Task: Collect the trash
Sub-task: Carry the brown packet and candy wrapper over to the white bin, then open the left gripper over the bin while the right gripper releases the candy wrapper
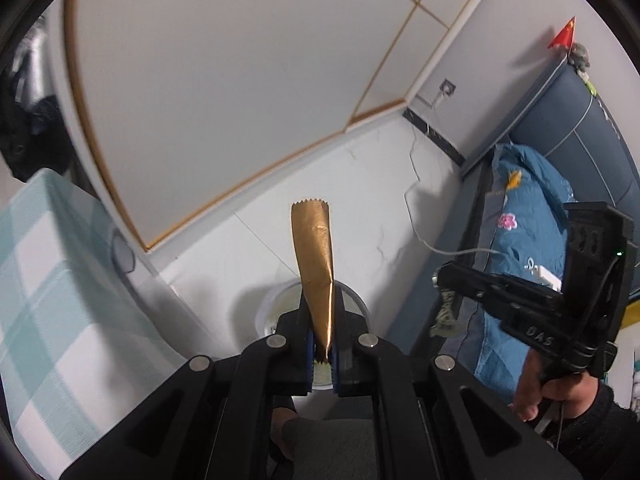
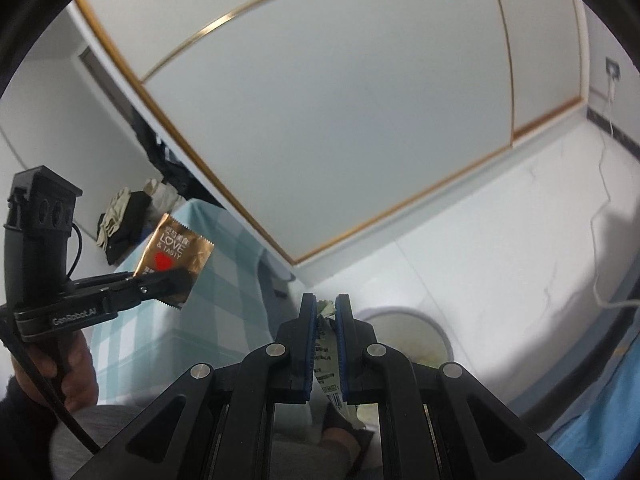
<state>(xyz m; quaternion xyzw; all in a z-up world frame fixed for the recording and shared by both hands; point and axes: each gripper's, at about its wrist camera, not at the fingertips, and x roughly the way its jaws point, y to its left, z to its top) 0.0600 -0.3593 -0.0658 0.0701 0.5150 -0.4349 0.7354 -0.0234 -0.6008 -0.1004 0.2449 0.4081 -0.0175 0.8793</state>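
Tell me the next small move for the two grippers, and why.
Probably bring the left gripper over the white bin and open it: its jaws pinch the gold wrapper just short of the bin's mouth. The right gripper holds a green wrapper beside it.

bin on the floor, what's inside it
The bin shows a pale liner with some greenish scraps at the bottom. The tools and the wrappers they hold cover much of its opening, so the rest stays hidden.

My left gripper (image 1: 323, 344) pinches glossy gold foil wrapper (image 1: 314, 264); beside it, matt checked cloth (image 1: 60, 280); below, smooth white bin (image 1: 276, 304).
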